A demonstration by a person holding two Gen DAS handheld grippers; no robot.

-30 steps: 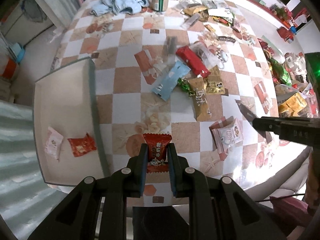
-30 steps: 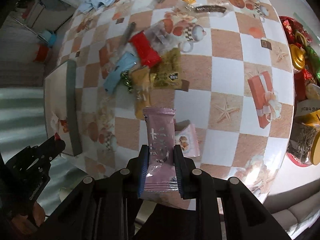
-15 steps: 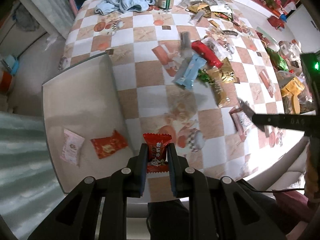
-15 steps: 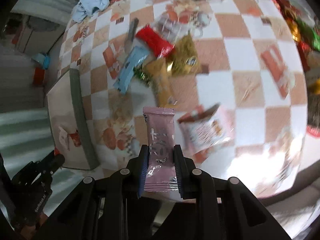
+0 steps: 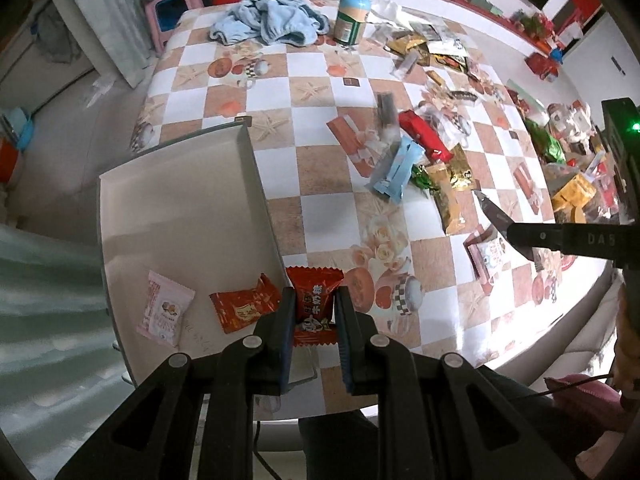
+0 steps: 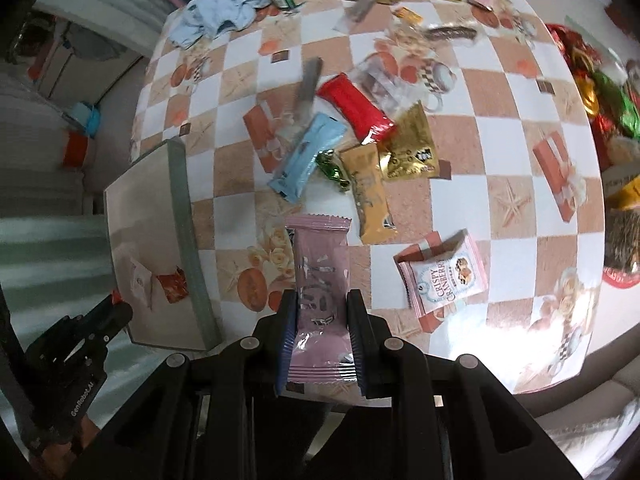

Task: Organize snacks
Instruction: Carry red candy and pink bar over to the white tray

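Observation:
My left gripper is shut on a small red candy packet, held above the right wall of a grey tray. Inside the tray lie a red packet and a pale pink packet. My right gripper is shut on a long pink wafer packet, hovering over the checked table to the right of the tray. A pile of loose snacks lies mid-table: a blue bar, a red bar, gold packets. A Crispy Cranberry packet lies near the front edge.
A blue cloth and a green-capped bottle stand at the table's far end. More snack packets are scattered at the back right, and bags crowd the right edge. The tray overhangs the table's left edge.
Both grippers have travelled left toward the tray with their packets held. The left one, earlier over the table, is now at the tray's right wall.

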